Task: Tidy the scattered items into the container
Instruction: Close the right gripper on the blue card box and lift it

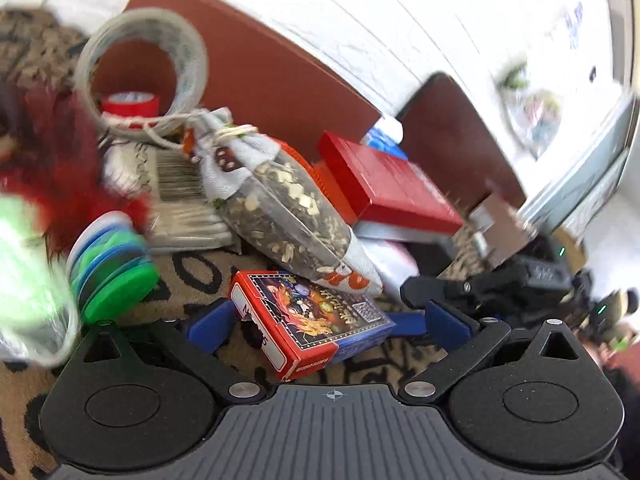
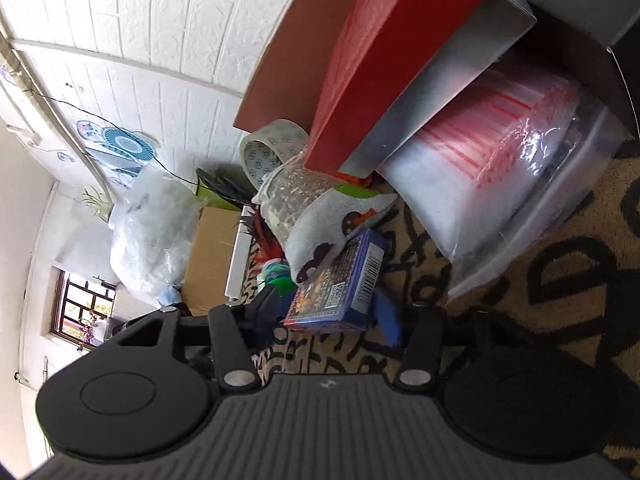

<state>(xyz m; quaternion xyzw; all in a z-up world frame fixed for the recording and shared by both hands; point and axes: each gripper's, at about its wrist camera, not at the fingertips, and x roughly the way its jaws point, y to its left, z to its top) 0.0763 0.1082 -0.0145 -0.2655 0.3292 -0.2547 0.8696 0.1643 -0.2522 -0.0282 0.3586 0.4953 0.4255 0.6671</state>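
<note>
The glossy cardboard card box (image 1: 310,318), red-ended with a dark printed face, lies tilted on the leopard-patterned cloth (image 1: 192,276), between the spread blue fingertips of the left gripper (image 1: 324,326), whose jaws are released. In the right wrist view the right gripper (image 2: 328,316) also brackets the box, jaws apart, not clearly pressing it. Just beyond, resting on the box's far edge, leans a grey fabric pouch (image 1: 280,200) with a clear window showing dried flakes. Left sit round green-and-blue discs (image 1: 112,276); farther back stands a translucent tape roll (image 1: 144,68), right a flat red box (image 1: 388,184).
</note>
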